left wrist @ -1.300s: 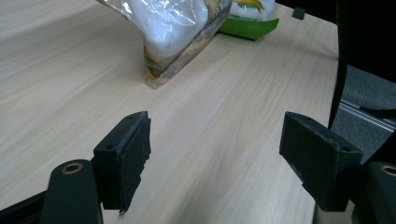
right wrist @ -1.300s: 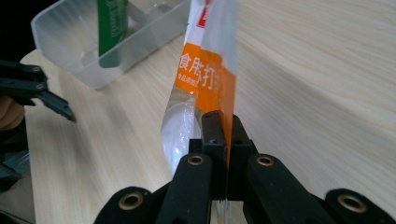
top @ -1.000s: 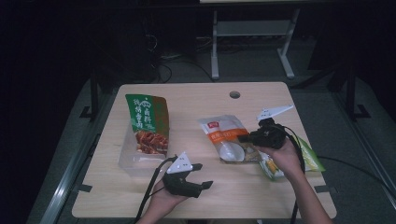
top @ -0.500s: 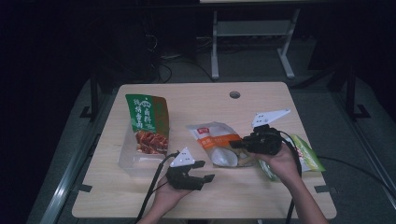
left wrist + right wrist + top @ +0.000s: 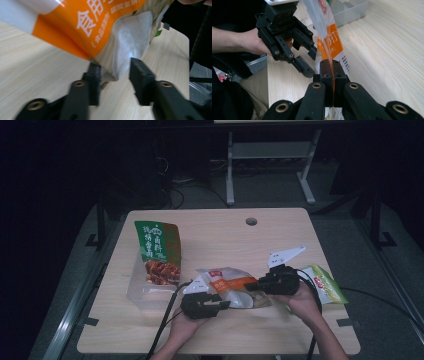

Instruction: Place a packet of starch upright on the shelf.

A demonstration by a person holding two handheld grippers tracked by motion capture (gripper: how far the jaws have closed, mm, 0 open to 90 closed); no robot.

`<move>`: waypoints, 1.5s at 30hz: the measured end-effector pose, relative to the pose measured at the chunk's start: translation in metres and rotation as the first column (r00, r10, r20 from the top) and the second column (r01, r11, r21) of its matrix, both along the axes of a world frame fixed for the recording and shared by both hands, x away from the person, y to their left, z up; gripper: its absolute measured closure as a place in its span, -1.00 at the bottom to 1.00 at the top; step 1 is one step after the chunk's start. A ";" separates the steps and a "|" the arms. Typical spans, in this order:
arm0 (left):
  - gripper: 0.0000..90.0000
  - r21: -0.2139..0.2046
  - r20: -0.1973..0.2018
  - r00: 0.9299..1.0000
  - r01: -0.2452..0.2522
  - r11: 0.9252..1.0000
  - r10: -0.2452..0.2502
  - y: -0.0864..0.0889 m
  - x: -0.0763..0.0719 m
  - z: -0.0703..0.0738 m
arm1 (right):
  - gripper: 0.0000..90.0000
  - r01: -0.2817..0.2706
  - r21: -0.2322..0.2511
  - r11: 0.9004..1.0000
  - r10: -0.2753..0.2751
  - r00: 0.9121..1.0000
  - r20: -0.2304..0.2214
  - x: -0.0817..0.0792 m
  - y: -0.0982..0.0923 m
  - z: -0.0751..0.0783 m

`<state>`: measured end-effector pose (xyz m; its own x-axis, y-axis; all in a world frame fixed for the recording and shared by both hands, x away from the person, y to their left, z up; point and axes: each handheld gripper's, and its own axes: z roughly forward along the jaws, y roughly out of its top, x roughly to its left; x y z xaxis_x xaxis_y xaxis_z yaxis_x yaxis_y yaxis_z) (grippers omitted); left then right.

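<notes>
Black right gripper [image 5: 331,65]: 2 blocky jaws, brass-ringed screw holes, trailing cable.

Both forearms enter from the near table edge, each hand gripping a black gripper. The left gripper [image 5: 223,304] sits low by the near edge, pointing right towards the other; its jaws, which have just been closing, stand partly apart around the corner of a pouch [image 5: 105,30], with a gap showing at the right-hand pad. The right gripper [image 5: 252,285] points left, its hand [image 5: 299,300] behind it, jaws pressed together on the pouch's edge. The two grippers' tips are near each other.
</notes>
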<state>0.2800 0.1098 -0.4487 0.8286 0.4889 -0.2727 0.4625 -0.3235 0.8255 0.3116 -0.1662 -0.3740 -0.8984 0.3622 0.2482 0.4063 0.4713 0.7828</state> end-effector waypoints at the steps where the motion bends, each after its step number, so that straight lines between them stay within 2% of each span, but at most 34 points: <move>1: 0.60 -0.004 -0.004 1.000 -0.001 1.000 0.001 0.000 0.000 0.000 | 0.99 -0.003 -0.006 1.000 0.003 1.000 -0.005 0.000 0.000 0.000; 5: 0.93 -0.027 -0.013 1.000 -0.005 1.000 0.005 -0.001 0.000 0.000 | 0.98 -0.004 -0.057 0.998 0.005 1.000 0.015 -0.002 0.001 0.003; 9: 0.97 -0.015 0.005 1.000 -0.017 1.000 0.017 -0.004 -0.001 0.003 | 0.97 0.004 -0.097 0.995 -0.002 1.000 0.015 -0.003 0.000 0.004; 14: 0.99 0.005 0.030 0.999 -0.018 1.000 0.018 -0.005 -0.003 0.004 | 0.95 0.013 -0.166 0.986 -0.010 1.000 0.021 -0.005 -0.001 0.001; 21: 0.98 0.019 0.037 0.999 -0.014 1.000 0.013 -0.005 -0.005 0.004 | 0.89 0.028 -0.128 0.991 -0.028 1.000 -0.003 -0.005 -0.004 -0.009; 25: 0.98 0.024 0.038 0.999 -0.012 1.000 0.011 -0.004 -0.005 0.005 | 0.89 0.022 -0.144 0.989 -0.022 1.000 0.001 -0.005 0.000 -0.011; 28: 0.93 0.028 0.044 0.999 -0.019 0.999 0.018 -0.004 -0.006 0.005 | 0.97 0.023 -0.145 0.989 -0.022 1.000 0.004 -0.005 0.002 -0.012; 32: 0.67 0.060 0.071 0.997 -0.027 0.998 0.023 0.001 -0.012 0.010 | 0.99 0.028 -0.130 0.991 -0.028 1.000 0.002 -0.005 0.003 -0.012; 36: 0.46 0.058 0.073 0.997 -0.038 0.998 0.034 0.012 -0.022 0.014 | 1.00 0.035 -0.097 0.995 -0.037 0.999 -0.016 -0.005 0.005 -0.006; 37: 0.43 0.058 0.073 0.997 -0.038 0.998 0.034 0.012 -0.022 0.014 | 1.00 0.042 -0.096 0.995 -0.043 0.999 -0.011 -0.005 0.005 -0.004; 38: 0.41 0.078 0.094 0.995 -0.030 0.997 0.023 0.017 -0.028 0.016 | 1.00 0.048 -0.099 0.994 -0.049 0.999 -0.008 -0.005 0.006 -0.001; 40: 0.38 0.093 0.105 0.994 -0.022 0.995 0.012 0.022 -0.033 0.016 | 1.00 0.064 -0.118 0.991 -0.063 0.998 0.011 -0.004 0.009 0.005; 43: 0.32 0.100 0.099 0.995 -0.016 0.995 0.006 0.028 -0.041 0.016 | 1.00 0.087 -0.115 0.990 -0.085 0.996 0.022 0.002 0.011 0.012; 44: 0.29 0.100 0.081 0.997 -0.012 0.995 0.003 0.032 -0.044 0.015 | 1.00 0.097 -0.112 0.989 -0.095 0.995 0.026 0.005 0.012 0.015; 45: 0.25 0.100 0.081 0.997 -0.012 0.995 0.003 0.032 -0.044 0.015 | 1.00 0.097 -0.112 0.989 -0.095 0.995 0.026 0.005 0.012 0.015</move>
<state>0.2358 0.1414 -0.4339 0.8421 0.5168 -0.1544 0.3987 -0.4035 0.8236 0.3171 -0.1547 -0.3594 -0.8627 0.4717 0.1825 0.4382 0.5166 0.7356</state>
